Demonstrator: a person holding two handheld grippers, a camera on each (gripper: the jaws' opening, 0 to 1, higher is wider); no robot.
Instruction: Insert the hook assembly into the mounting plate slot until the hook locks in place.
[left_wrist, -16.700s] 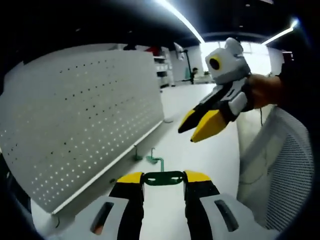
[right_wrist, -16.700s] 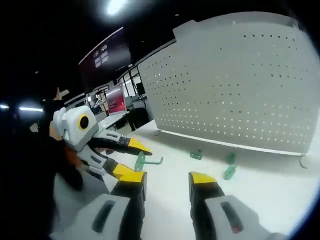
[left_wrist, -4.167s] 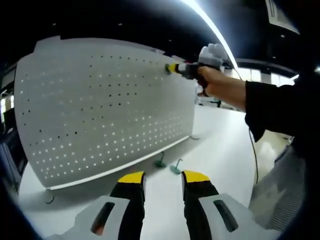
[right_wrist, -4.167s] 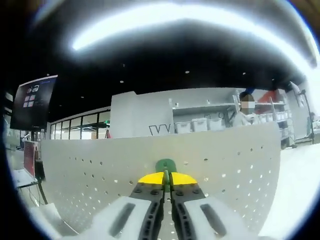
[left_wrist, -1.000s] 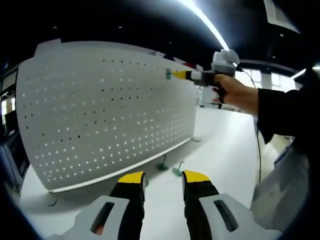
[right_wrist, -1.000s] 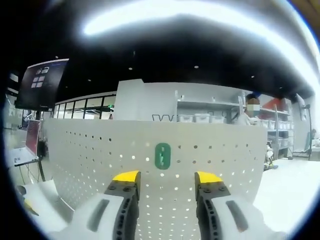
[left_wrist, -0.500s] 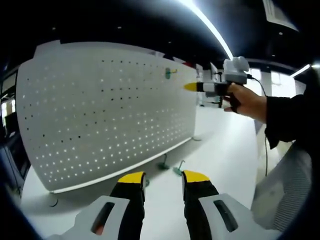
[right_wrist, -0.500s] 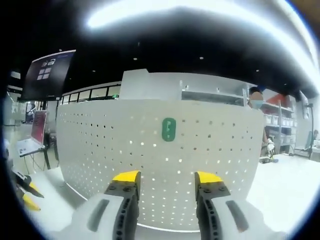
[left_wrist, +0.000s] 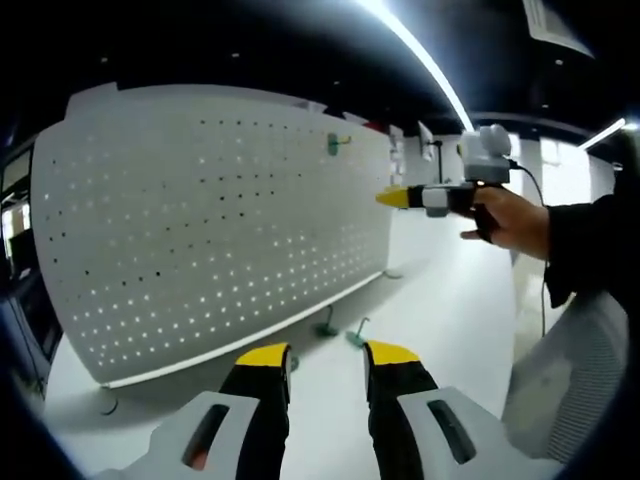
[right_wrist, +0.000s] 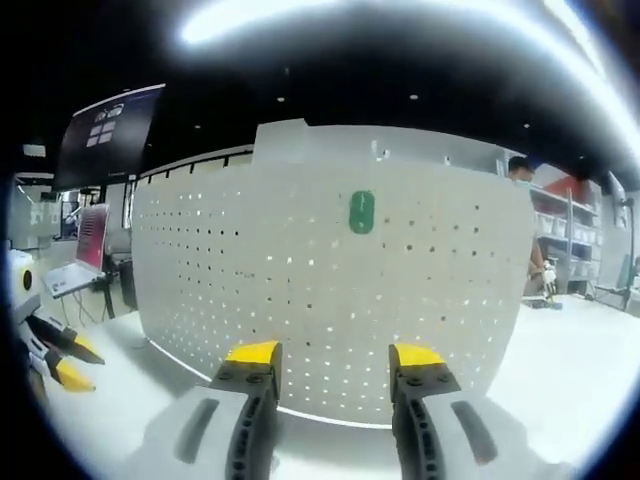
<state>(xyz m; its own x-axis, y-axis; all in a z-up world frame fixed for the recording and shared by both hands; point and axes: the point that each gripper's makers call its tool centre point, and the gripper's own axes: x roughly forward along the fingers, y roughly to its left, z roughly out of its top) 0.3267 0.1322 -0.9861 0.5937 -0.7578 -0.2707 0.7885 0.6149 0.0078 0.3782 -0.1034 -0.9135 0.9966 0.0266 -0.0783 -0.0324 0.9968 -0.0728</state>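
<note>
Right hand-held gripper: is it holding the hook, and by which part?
Nothing is held. The right hand-held gripper is open, clear of the green hook mounted on the pegboard.

Pegboard (left_wrist: 200, 230) stands upright on the table (left_wrist: 440, 330). Hook (right_wrist: 362, 212) sits on the pegboard face near its top edge. Two spare hooks (left_wrist: 340, 330) lie on the table just before the pegboard's base.
</note>
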